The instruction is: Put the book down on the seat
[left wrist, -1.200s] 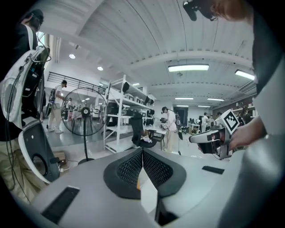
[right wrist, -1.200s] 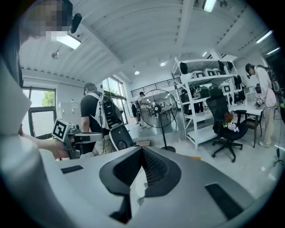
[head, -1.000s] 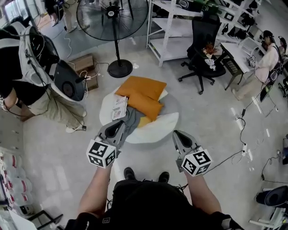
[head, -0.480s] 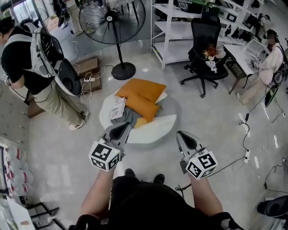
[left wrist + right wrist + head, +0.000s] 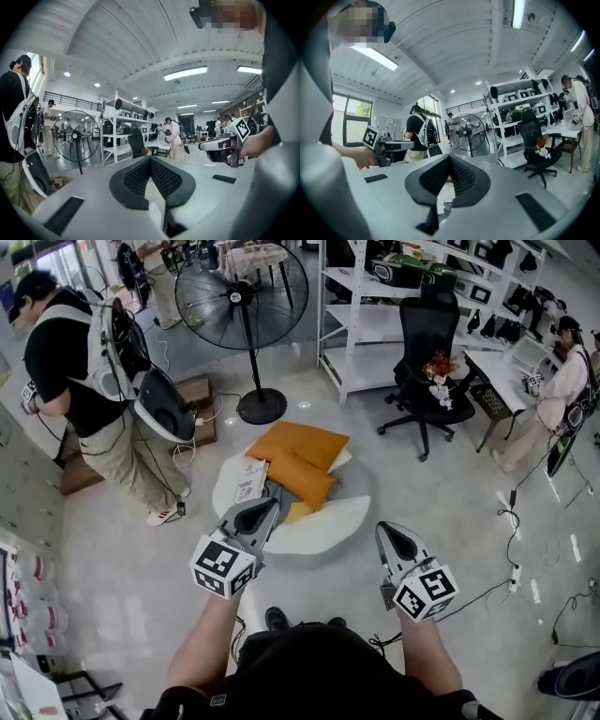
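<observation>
- Both grippers are empty. The left gripper [image 5: 265, 510] has its jaws closed together with nothing between them, and the right gripper [image 5: 389, 536] is the same.
- The book [image 5: 248, 480] lies flat on the seat [image 5: 323, 518], just ahead of the left gripper's tip and well off to the right gripper's inner side. The placement looks done to me.
- Slide-off risk: the book sits close to the seat's rim on the left gripper's side, apparently partly on a grey cloth [image 5: 275, 491]. The seat looks soft, so a nudge or the cloth shifting could tip the book onto the floor.
- Clip risk: in the head view the left gripper's tip overlaps the seat's near rim, and I can't tell how high above it the tip is. A low forward swing could catch the rim or the cloth and drag the book.
- Re-grip risk: if the book needs adjusting, the jaws must open first. Poking closed jaws at a thin book would only shove it toward the orange cushions [image 5: 298, 454] or off the edge.
- Surroundings: a person [image 5: 84, 399] stands off the left gripper's outer side, so a wide swing that way could hit them.
- A cable [image 5: 487, 589] runs along the floor beyond the right gripper's outer side and is a trip hazard when stepping away.
</observation>
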`<state>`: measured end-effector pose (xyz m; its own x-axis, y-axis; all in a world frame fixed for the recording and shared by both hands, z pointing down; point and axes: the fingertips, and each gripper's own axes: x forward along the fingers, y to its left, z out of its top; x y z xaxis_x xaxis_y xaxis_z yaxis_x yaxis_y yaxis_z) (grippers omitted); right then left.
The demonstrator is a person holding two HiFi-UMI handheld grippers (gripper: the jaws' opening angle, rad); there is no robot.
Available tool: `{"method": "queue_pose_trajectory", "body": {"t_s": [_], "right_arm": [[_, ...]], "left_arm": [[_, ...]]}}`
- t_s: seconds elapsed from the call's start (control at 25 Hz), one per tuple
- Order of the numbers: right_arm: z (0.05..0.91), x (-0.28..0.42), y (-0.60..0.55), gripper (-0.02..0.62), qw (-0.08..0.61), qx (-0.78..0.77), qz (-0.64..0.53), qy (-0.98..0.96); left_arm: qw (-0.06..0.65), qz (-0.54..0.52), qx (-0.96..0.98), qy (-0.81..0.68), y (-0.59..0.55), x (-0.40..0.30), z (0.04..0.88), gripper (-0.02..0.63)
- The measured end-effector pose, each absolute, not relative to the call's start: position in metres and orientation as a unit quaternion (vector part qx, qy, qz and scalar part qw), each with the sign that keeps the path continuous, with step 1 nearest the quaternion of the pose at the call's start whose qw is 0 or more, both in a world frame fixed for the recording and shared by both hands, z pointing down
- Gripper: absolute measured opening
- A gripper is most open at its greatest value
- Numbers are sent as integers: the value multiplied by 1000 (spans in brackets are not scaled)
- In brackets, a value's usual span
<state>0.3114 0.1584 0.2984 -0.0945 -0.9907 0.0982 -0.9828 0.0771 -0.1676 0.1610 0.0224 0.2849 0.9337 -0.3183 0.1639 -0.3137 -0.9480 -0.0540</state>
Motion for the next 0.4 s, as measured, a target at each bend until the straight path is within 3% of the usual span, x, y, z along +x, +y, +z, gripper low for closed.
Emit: {"method": "queue_pose_trajectory", "body": {"t_s": [0.4], "right_arm": [[299,286,128,14,17,-657,-97,748]], "left_arm": [[-18,-83,-979,187,-11,140,300,2]]}}
